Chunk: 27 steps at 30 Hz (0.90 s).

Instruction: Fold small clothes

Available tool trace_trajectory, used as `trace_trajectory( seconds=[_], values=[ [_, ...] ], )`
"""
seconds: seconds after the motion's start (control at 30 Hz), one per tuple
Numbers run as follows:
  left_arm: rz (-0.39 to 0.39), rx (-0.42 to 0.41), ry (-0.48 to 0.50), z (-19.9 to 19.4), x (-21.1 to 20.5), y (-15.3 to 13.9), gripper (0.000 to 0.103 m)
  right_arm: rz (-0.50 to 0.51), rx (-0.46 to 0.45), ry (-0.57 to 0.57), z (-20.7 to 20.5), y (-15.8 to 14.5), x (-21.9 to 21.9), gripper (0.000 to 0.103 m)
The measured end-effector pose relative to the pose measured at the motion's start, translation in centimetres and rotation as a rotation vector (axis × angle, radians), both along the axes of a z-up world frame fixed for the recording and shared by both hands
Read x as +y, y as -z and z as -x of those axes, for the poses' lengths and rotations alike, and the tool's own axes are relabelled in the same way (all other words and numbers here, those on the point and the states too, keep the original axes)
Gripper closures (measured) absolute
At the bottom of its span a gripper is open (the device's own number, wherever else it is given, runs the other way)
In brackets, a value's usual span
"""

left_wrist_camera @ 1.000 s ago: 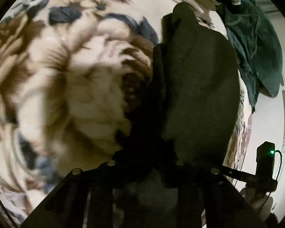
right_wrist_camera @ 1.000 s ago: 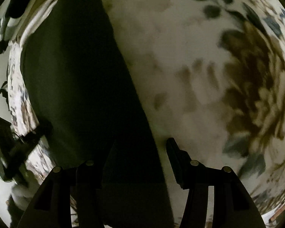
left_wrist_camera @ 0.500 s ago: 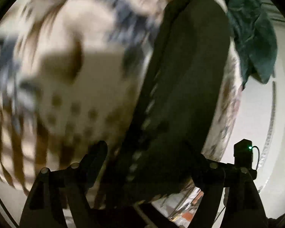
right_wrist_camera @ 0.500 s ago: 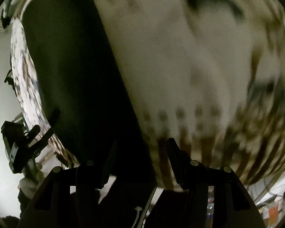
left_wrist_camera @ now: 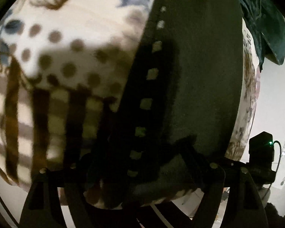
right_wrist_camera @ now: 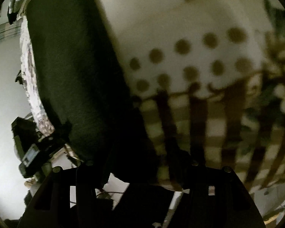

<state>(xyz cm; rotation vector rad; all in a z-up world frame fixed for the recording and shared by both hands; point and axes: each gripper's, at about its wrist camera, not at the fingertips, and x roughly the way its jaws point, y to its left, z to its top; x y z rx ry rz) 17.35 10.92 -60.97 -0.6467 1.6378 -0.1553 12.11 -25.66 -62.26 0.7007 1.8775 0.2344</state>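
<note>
A dark olive garment lies flat on the patterned blanket, with a line of pale square marks along its left edge. My left gripper is open, its fingers spread wide over the garment's near end, which looks bunched between them. In the right wrist view the same garment runs up the left half. My right gripper is open over its near right edge, with dark cloth between the fingers. The fingertips are lost in shadow in both views.
A dark teal cloth lies at the far right beside the garment. The blanket's near edge is close under both grippers, with pale floor beyond. The other gripper shows at the right of the left view.
Both grippers have drawn back toward the blanket's near edge along the garment. The left gripper, shut on cloth a second ago, has opened wide. The garment now lies flatter.
</note>
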Motion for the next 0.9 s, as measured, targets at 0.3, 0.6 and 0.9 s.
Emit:
trace_trajectory(
  seconds=[0.3, 0.6, 0.9],
  values=[
    [0.032, -0.084, -0.017, 1.1, -0.8, -1.6, 0.089, -0.099, -0.039, 0.041, 0.2, 0.9, 4.6, 0.085],
    [0.186, -0.148, -0.165, 0.0, 1.8, -8.1, 0.094, -0.175, -0.164, 0.047, -1.0, -6.8, 6.1, 0.091],
    [0.327, -0.299, -0.26, -12.1, 3.9, -13.4, 0.094, -0.22, -0.394, 0.07, -15.1, -16.1, 8.2, 0.092]
  ],
)
